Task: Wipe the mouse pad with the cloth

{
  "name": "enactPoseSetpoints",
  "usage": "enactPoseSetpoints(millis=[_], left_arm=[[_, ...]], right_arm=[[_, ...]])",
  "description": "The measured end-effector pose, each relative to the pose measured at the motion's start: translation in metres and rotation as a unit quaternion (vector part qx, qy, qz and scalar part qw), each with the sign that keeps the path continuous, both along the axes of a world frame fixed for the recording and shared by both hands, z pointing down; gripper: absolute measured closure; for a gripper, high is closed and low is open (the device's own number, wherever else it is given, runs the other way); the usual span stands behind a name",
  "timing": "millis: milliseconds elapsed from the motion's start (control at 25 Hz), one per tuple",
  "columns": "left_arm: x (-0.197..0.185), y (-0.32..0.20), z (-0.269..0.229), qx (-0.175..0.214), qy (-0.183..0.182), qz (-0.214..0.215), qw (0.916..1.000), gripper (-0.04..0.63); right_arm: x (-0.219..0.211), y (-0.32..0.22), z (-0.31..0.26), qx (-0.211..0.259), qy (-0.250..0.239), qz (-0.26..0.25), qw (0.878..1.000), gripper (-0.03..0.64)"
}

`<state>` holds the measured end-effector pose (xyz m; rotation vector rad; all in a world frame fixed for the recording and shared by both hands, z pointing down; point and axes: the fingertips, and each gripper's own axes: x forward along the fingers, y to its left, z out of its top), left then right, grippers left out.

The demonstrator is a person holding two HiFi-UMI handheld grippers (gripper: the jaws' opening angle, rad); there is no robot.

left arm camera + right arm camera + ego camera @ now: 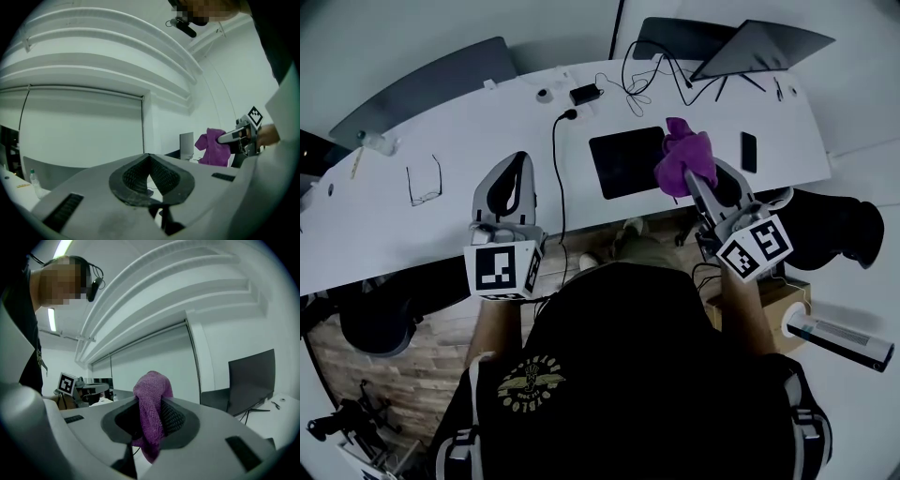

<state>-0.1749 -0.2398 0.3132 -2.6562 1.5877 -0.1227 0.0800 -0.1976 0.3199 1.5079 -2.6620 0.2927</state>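
A black mouse pad [623,161] lies flat on the white desk [469,202], right of centre. My right gripper [692,178] is shut on a purple cloth [684,155], held up in the air and overlapping the pad's right edge in the head view. In the right gripper view the purple cloth [151,394] is pinched between the jaws of the right gripper [151,404] and bunches above them. My left gripper [521,159] hovers left of the pad, shut and empty. Its own view shows the left gripper [149,158] tilted upward, with the purple cloth [213,147] at right.
Eyeglasses [423,183] lie on the desk's left part. A black cable [558,178] runs down beside the pad's left edge. A phone [749,152] sits right of the pad, and a laptop [759,47] and charger [584,94] at the back. Chairs stand behind the desk.
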Motion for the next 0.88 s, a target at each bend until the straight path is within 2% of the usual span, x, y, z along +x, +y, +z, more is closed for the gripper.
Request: enactPoseSetpoints(millis=[440, 640, 880], left_arm=[[-0.022, -0.011, 0.025, -0.018, 0.002, -0.043, 0.9989, 0.594], [-0.015, -0.03, 0.031, -0.031, -0.012, -0.051, 0.9982, 0.594], [-0.001, -0.051, 0.044, -0.04, -0.011, -0.053, 0.9977, 0.594]], right_arm=[[-0.043, -0.05, 0.029, -0.024, -0.015, -0.073, 0.997, 0.529], [-0.05, -0.08, 0.048, -0.036, -0.02, -0.091, 0.995, 0.529], [-0.049, -0.109, 0.085, -0.065, -0.025, -0.11, 0.992, 0.529]])
